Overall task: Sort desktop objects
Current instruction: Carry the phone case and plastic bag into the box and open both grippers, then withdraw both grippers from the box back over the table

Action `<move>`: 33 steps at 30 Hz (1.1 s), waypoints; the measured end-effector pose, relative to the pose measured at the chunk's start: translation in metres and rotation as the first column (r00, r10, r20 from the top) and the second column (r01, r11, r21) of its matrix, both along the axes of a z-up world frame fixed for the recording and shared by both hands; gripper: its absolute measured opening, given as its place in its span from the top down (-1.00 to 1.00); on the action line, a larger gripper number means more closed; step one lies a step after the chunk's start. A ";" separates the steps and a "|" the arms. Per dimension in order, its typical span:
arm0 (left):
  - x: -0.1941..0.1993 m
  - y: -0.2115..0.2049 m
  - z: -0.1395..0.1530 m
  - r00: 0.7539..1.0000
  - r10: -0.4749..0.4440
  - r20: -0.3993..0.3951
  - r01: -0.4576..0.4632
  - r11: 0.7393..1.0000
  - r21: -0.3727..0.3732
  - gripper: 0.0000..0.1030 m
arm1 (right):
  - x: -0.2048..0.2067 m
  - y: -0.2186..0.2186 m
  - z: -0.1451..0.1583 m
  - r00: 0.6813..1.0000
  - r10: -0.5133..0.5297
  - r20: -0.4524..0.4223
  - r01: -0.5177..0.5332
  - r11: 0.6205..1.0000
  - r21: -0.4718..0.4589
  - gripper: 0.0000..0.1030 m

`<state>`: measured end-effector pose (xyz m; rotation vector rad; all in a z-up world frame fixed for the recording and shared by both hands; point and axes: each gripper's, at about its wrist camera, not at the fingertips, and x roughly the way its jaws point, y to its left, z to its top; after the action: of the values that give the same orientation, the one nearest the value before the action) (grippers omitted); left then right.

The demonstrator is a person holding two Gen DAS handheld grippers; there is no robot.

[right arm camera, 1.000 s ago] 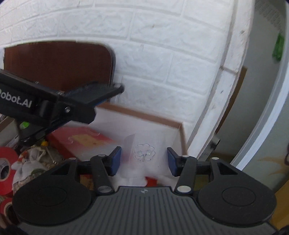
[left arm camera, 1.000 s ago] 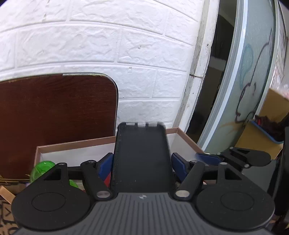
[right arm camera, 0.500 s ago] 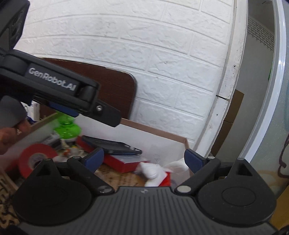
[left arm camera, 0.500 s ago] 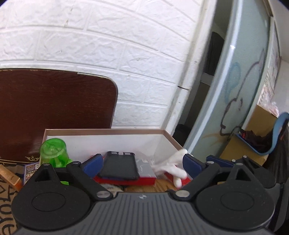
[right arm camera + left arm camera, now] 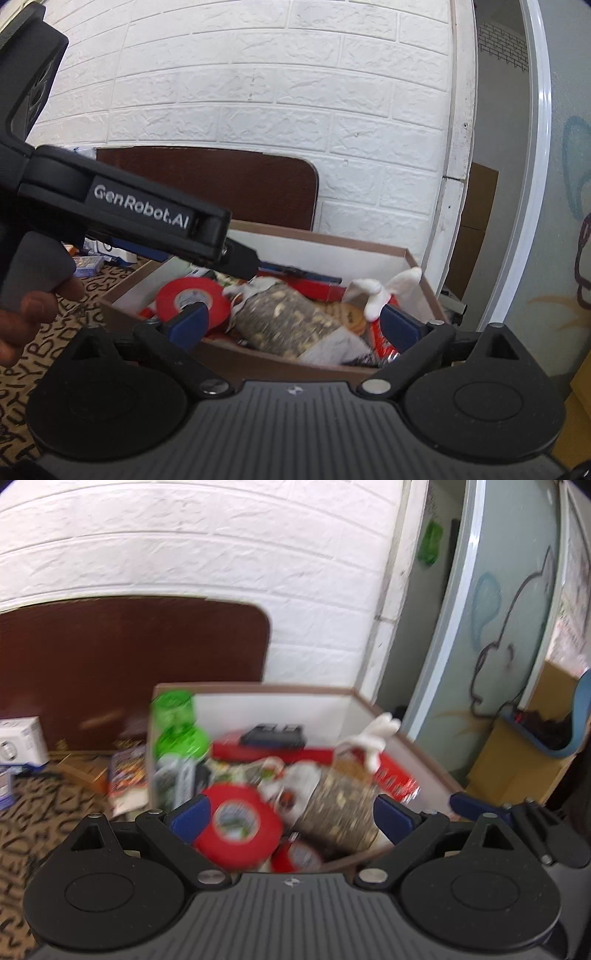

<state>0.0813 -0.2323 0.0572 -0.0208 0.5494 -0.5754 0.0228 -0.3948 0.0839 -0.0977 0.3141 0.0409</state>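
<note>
Tape roll [image 5: 236, 827] in box [image 5: 343, 710] — left of snack bag [image 5: 338, 805].

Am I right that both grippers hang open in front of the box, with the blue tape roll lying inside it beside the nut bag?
Nearly: the tape roll is red, not blue, as the right wrist view shows. The rest holds: the left gripper and right gripper are open, empty, before the box, and the roll lies inside beside the nut bag.

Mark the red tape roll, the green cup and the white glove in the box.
red tape roll [image 5: 236, 830], left wrist view, its face.
green cup [image 5: 173, 707], left wrist view, its side.
white glove [image 5: 373, 291], right wrist view, its fingers.
</note>
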 end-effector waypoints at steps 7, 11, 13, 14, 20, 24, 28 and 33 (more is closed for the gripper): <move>-0.024 0.029 -0.016 0.996 0.080 -0.030 -0.080 0.997 0.007 -0.89 | -0.019 0.013 -0.009 0.999 0.003 -0.042 -0.001 0.998 0.066 -0.88; -0.036 0.044 -0.023 0.988 0.151 -0.034 -0.150 0.988 0.032 -0.88 | -0.031 0.023 -0.015 0.998 0.018 -0.065 -0.013 0.996 0.087 -0.89; -0.041 0.055 -0.026 0.984 0.174 -0.048 -0.173 0.985 0.023 -0.89 | -0.036 0.030 -0.017 0.997 0.028 -0.077 -0.021 0.996 0.089 -0.89; -0.042 0.060 -0.028 0.981 0.184 -0.056 -0.183 0.983 0.018 -0.88 | -0.038 0.034 -0.018 0.996 0.035 -0.082 -0.028 0.996 0.089 -0.90; -0.051 0.085 -0.034 0.964 0.255 -0.071 -0.253 0.967 0.029 -0.88 | -0.046 0.059 -0.021 0.989 0.096 -0.111 -0.087 0.993 0.077 -0.96; -0.053 0.099 -0.039 0.956 0.278 -0.095 -0.277 0.960 0.028 -0.88 | -0.047 0.077 -0.023 0.982 0.128 -0.138 -0.120 0.991 0.066 -0.96; -0.054 0.117 -0.047 0.947 0.299 -0.120 -0.297 0.954 0.031 -0.88 | -0.047 0.096 -0.026 0.971 0.163 -0.175 -0.157 0.986 0.049 -0.96; -0.053 0.148 -0.065 0.926 0.316 -0.206 -0.321 0.947 0.012 -0.88 | -0.045 0.128 -0.036 0.942 0.237 -0.236 -0.241 0.970 0.013 -0.96</move>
<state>0.0283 -0.0840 -0.0077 -0.1899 0.7243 -0.2611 -0.0225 -0.2668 0.0483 -0.1476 0.5394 0.2934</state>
